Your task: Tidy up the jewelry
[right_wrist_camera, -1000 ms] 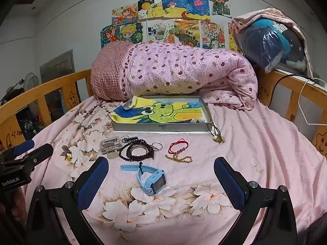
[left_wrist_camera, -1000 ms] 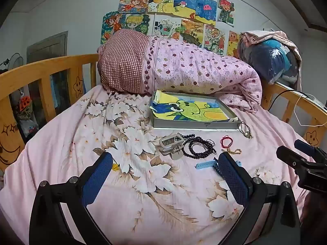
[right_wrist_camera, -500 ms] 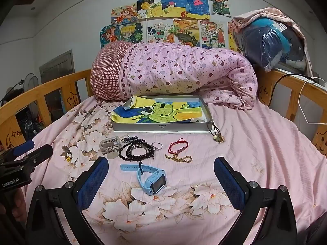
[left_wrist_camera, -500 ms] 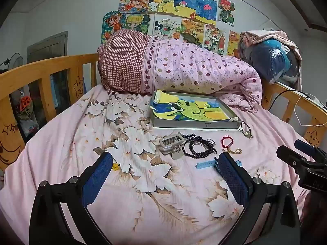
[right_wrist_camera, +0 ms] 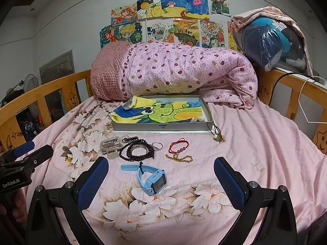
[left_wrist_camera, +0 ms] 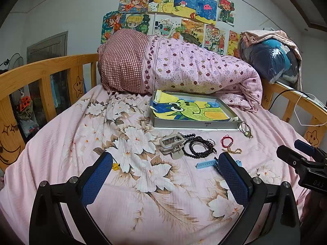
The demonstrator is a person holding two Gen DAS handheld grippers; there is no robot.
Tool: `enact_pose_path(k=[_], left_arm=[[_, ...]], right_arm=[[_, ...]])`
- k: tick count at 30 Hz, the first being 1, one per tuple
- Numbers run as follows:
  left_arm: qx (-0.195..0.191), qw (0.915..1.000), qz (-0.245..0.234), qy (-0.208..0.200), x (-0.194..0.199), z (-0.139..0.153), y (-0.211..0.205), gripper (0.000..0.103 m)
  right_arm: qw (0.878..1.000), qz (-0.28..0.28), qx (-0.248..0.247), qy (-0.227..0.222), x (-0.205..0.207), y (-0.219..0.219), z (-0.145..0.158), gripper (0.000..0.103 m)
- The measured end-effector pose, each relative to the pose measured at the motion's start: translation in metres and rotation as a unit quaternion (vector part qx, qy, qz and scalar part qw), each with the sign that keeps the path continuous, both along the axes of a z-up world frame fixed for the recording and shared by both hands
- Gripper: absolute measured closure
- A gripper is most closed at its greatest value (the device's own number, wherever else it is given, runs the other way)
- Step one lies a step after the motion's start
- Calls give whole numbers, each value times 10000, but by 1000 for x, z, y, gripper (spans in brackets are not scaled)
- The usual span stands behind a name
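Note:
On the pink flowered bedspread lie a blue watch [right_wrist_camera: 152, 178], a dark bead necklace [right_wrist_camera: 137, 151], a red string bracelet [right_wrist_camera: 178, 146], a gold chain [right_wrist_camera: 179, 158], a metal hair clip [right_wrist_camera: 109, 146] and a cord pendant [right_wrist_camera: 217, 135]. A grey tray [right_wrist_camera: 161, 127] lined with a frog drawing sits behind them. My right gripper [right_wrist_camera: 161, 175] is open and empty, the watch between its fingers. My left gripper [left_wrist_camera: 165, 171] is open and empty, left of the jewelry; the necklace [left_wrist_camera: 201, 148] and clip [left_wrist_camera: 171, 145] lie beyond it.
A rolled pink quilt [right_wrist_camera: 173, 73] lies behind the tray. Wooden rails [left_wrist_camera: 47, 71] edge the bed on both sides. A bundle of bags [right_wrist_camera: 271, 40] sits on the right rail. The left gripper also shows in the right wrist view [right_wrist_camera: 22, 163].

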State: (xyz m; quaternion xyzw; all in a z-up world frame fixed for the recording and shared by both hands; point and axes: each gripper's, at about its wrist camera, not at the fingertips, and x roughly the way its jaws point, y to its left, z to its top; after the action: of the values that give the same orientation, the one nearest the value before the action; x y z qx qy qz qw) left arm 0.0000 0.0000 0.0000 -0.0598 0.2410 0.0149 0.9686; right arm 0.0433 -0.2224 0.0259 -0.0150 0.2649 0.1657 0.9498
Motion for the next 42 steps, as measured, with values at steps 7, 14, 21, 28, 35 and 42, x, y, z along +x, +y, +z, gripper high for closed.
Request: enact_pose_path(k=[7,14,21,28,35,42], left_arm=[[4,10000,0,1,0,0,0,2],[6,10000,1,2,0,0,0,2],[6,10000,4,0,0,0,0,2],[10,10000,3,6,0,0,0,2],[8,10000,-2,6,0,0,0,2],[14,10000,4,6,0,0,0,2]], right_arm=[[10000,0,9,1,0,0,0,0],[10000,0,15,9,0,0,-1,0],[10000,-2,18,13,1,1,-2,0],[10000,-2,23,20,1,1,-2,0],[10000,-6,28,29,2,1,-2,0],[10000,-4,34,30,2,1,-3,0]])
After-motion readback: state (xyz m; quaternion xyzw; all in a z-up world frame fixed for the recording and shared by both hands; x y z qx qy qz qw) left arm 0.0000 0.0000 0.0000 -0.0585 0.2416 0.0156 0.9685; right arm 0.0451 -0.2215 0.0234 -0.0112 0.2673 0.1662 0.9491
